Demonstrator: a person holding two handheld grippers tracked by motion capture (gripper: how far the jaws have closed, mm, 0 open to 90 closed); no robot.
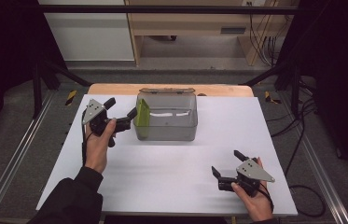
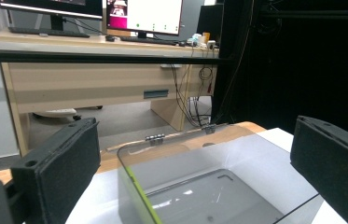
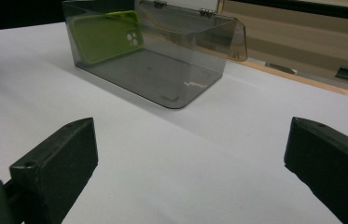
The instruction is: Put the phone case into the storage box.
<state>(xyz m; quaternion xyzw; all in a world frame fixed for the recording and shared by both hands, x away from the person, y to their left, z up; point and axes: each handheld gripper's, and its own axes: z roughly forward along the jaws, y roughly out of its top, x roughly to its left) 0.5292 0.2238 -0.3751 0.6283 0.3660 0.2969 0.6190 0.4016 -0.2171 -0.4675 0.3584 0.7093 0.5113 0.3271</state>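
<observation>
Clear box [image 1: 166,116], green phone case [image 1: 142,113] inside, on white table [image 1: 162,172]; desk [image 1: 185,23] behind; both grippers' fingers spread.

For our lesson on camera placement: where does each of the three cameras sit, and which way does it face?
High view: above the person's side, looking forward and down at the white table; both forearms, the left gripper and right gripper show.
Left gripper view: beside the clear box, looking over it; own open jaws.
Right gripper view: low over the table, facing the box; own open jaws.
Shared: the box with the green phone case.
</observation>
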